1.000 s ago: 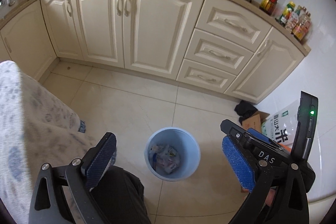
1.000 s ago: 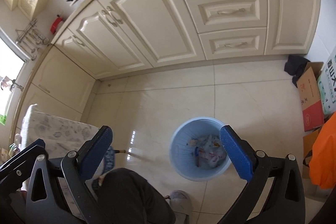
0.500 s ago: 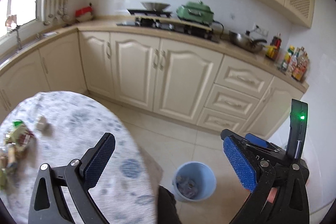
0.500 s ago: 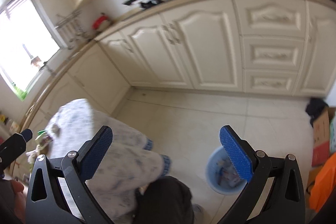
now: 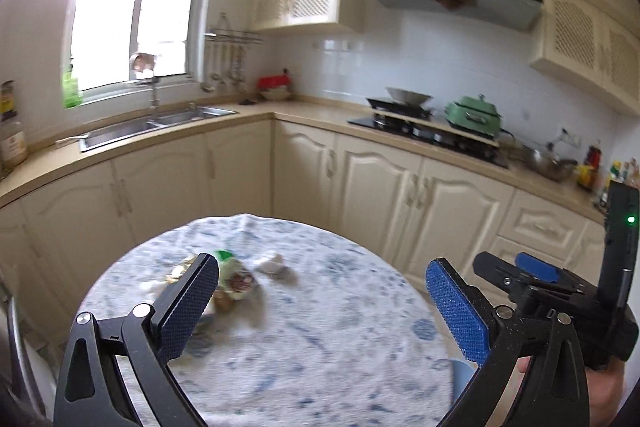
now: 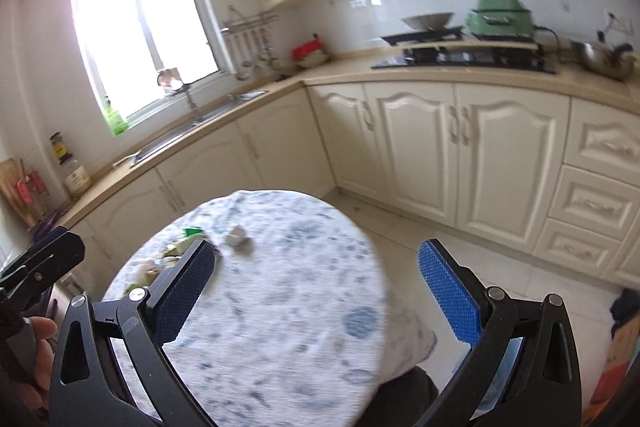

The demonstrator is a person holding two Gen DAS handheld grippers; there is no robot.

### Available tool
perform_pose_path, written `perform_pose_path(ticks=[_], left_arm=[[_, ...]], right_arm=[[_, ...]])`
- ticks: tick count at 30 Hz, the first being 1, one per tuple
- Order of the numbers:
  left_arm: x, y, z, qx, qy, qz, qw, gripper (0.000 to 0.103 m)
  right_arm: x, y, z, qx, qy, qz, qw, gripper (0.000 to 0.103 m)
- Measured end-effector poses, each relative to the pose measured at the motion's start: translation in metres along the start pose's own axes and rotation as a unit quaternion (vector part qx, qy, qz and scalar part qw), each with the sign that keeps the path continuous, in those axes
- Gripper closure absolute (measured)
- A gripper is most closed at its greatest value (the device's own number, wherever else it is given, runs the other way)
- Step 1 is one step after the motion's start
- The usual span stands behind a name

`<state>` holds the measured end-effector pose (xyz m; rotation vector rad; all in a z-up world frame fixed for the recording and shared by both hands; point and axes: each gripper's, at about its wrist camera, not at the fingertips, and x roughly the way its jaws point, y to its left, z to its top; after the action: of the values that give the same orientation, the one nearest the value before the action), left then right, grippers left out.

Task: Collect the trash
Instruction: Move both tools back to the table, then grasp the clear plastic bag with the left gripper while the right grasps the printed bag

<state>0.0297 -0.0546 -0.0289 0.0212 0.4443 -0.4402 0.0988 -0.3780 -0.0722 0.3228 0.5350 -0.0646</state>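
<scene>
A round table with a blue-patterned white cloth (image 5: 304,339) (image 6: 280,291) fills the lower middle of both views. A pile of wrappers, one green and white (image 5: 234,275), lies on its far left part, partly behind my left finger. A crumpled grey scrap (image 5: 274,264) (image 6: 237,235) lies apart, right of the pile. My left gripper (image 5: 324,305) is open and empty above the table. My right gripper (image 6: 318,293) is open and empty above the table too. A sliver of the blue bin (image 5: 462,381) shows past the table's right edge.
Cream cabinets (image 6: 460,155) run along the back and left walls, with a sink (image 5: 160,125) under the window and a stove with a green pot (image 5: 474,115). Tiled floor (image 6: 404,231) lies right of the table. The right gripper's body (image 5: 560,291) is at the right.
Both grippers have swung up and left, away from the blue bin on the floor, to above the table with the wrappers. Both stay open and empty.
</scene>
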Motion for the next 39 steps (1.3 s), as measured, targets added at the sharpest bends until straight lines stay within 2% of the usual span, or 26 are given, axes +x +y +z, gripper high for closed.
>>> perform_pose_path(ticks=[4, 10, 16, 22, 23, 32, 39], left_arm=[[-0.045, 0.031, -0.018, -0.027, -0.028, 0.035, 0.9986, 0.001], [-0.083, 0.055, -0.050, -0.050, -0.045, 0.081, 0.9945, 0.001], [-0.082, 0.067, -0.075, -0.063, -0.027, 0.106, 0.9920, 0.001], [-0.045, 0.070, -0.078, -0.069, 0.007, 0.128, 0.9893, 0.001], [-0.030, 0.070, -0.069, -0.071, 0.014, 0.130, 0.9889, 0.001], [0.051, 0.136, -0.046, -0.103, 0.076, 0.152, 0.9802, 0.001], [0.114, 0.167, -0.032, -0.082, 0.118, 0.156, 0.9773, 0.001]], right_arm=[[0.000, 0.040, 0.002, -0.030, -0.007, 0.023, 0.999, 0.000], [0.005, 0.089, -0.001, -0.077, -0.012, 0.041, 0.996, 0.000], [0.023, 0.117, -0.003, -0.104, -0.002, 0.055, 0.993, 0.000], [0.059, 0.135, -0.010, -0.127, 0.031, 0.062, 0.989, 0.000], [0.068, 0.137, -0.013, -0.130, 0.039, 0.062, 0.989, 0.000], [0.156, 0.151, -0.041, -0.143, 0.128, 0.073, 0.979, 0.000], [0.212, 0.162, -0.051, -0.142, 0.169, 0.074, 0.973, 0.000]])
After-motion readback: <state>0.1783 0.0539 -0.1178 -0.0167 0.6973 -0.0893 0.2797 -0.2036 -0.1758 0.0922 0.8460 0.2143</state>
